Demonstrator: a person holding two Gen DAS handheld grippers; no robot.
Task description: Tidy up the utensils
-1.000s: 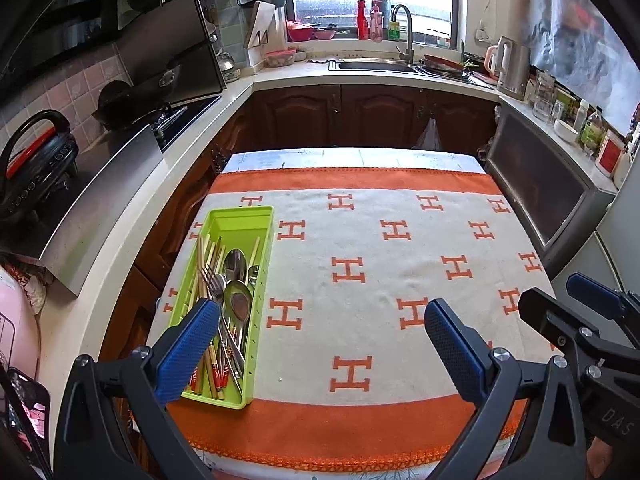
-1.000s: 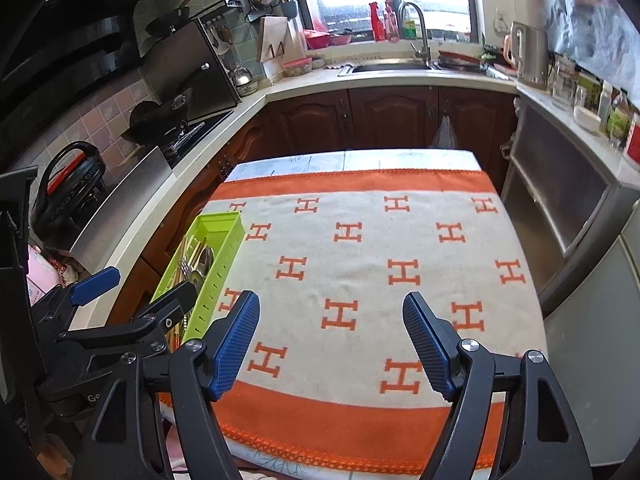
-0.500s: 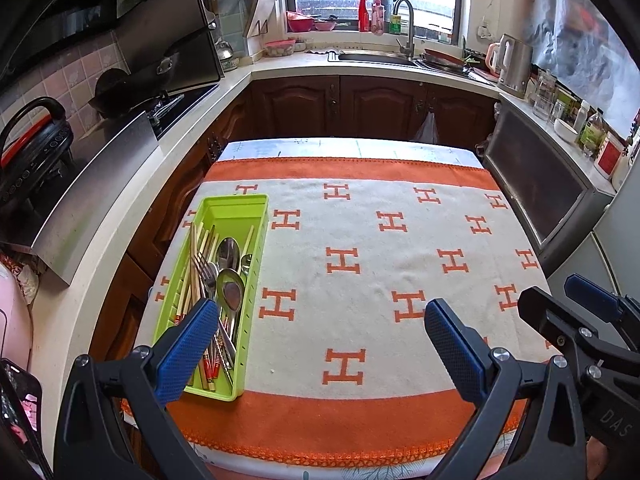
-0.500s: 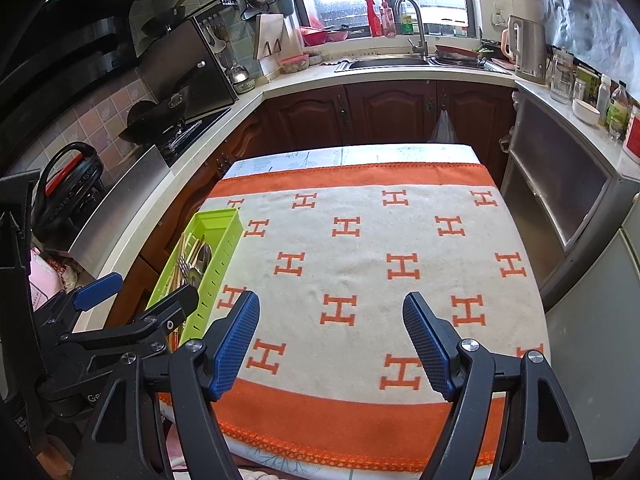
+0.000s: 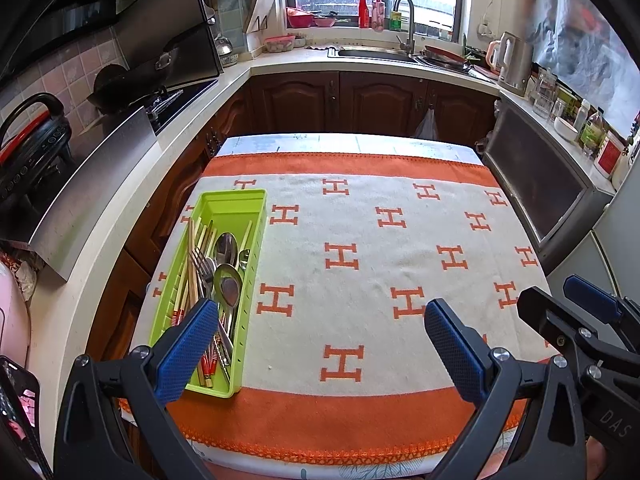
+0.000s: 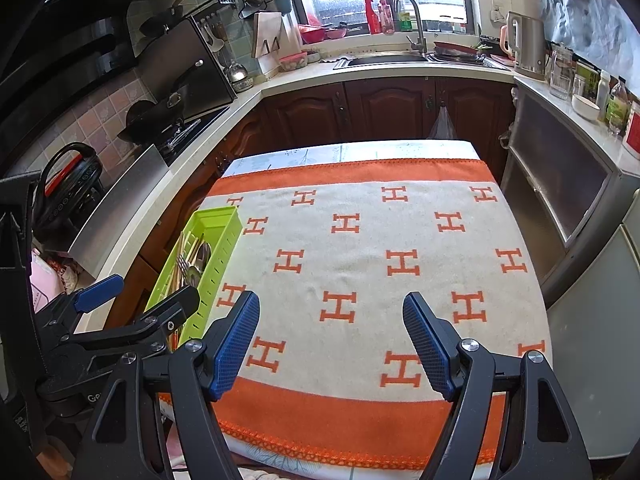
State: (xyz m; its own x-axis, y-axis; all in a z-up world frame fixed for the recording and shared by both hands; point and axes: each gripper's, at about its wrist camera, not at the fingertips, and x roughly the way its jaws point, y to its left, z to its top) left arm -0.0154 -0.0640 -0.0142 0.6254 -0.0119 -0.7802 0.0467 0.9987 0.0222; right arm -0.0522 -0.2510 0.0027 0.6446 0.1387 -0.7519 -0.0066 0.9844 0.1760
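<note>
A lime-green utensil tray [image 5: 236, 204] lies along the left side of the table cloth, also seen as the tray [image 6: 218, 220] in the right wrist view. Spoons [image 5: 226, 246], a fork [image 5: 202, 264] and chopsticks [image 5: 192, 264] lie inside it. My left gripper [image 5: 320, 348] hovers open over the cloth's near edge, its left finger [image 5: 184, 354] in front of the tray's near end. My right gripper [image 6: 332, 344] is open over bare cloth, right of the tray, nothing between its fingers.
The cream cloth with orange H marks [image 5: 360, 280] covers the table. Counters wrap around: a stove with a wok [image 5: 132, 84] on the left, a sink [image 5: 376, 54] at the back, a kettle [image 5: 514, 62] and jars on the right. A steel cabinet [image 5: 552, 192] stands close to the table's right side.
The left wrist view has tipped slightly, so the table and tray sit a little higher in frame. Both grippers stay open and in place.
</note>
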